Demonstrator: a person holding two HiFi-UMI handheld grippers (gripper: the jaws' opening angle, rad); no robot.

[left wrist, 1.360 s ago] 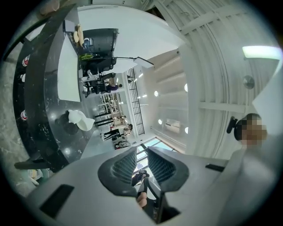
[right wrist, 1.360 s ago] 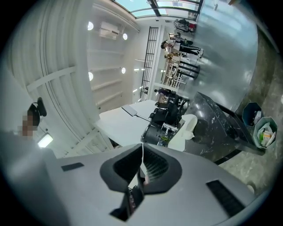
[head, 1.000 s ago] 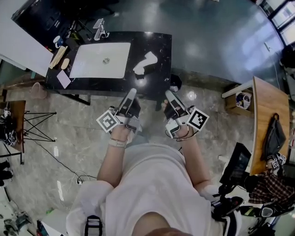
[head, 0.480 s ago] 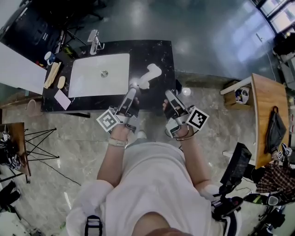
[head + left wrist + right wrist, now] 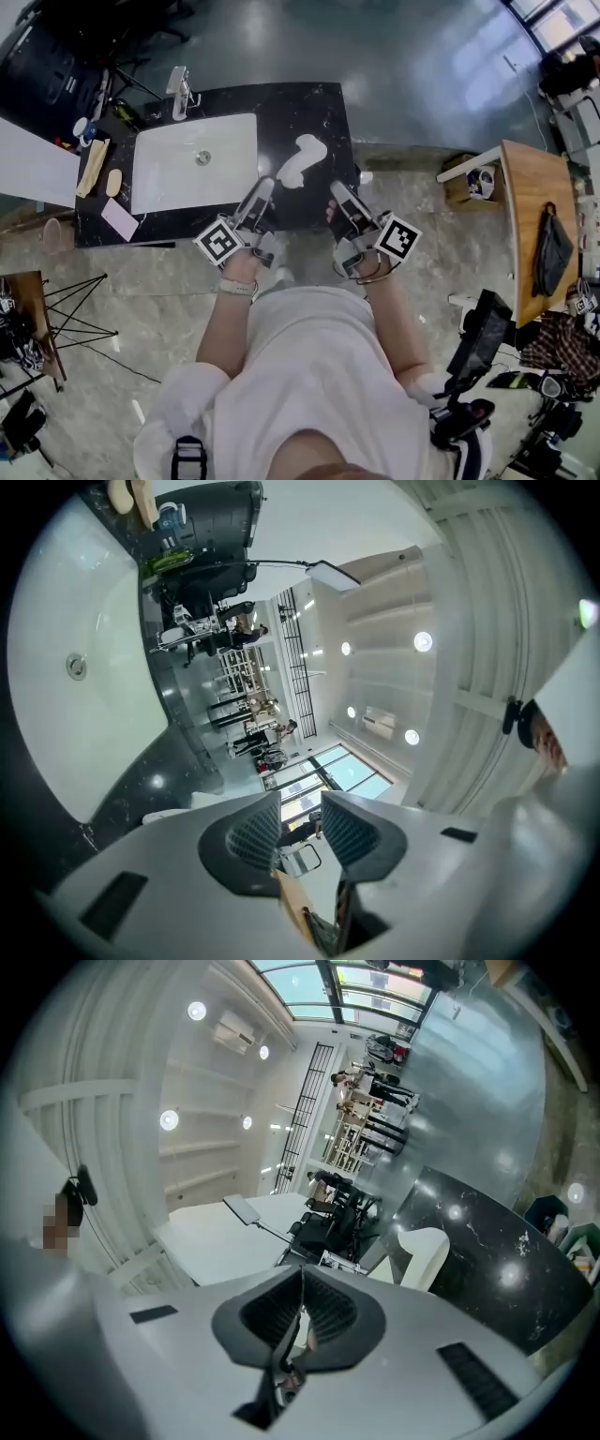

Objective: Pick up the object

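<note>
The object, a white bent handheld thing (image 5: 300, 159), lies on the black counter (image 5: 323, 112) to the right of the white sink (image 5: 194, 161). My left gripper (image 5: 265, 185) reaches over the counter's front edge, its tip just short of the object's near end. Its jaws have just been opening and stand apart in the left gripper view (image 5: 300, 822), with nothing between them. My right gripper (image 5: 336, 190) hovers at the counter's front edge, to the right of the object. Its pads (image 5: 302, 1307) meet with nothing held. The right gripper view shows the object (image 5: 427, 1252) ahead on the counter.
A faucet (image 5: 178, 89) stands behind the sink. A soap bar (image 5: 113, 181), a pale cloth (image 5: 119, 218) and a cup (image 5: 82, 127) sit left of it. A wooden table (image 5: 525, 234) stands at the right, a black frame (image 5: 66, 319) on the floor at the left.
Both grippers have moved forward from over the floor to the counter's front edge. The left gripper's tip has come close to the white object.
</note>
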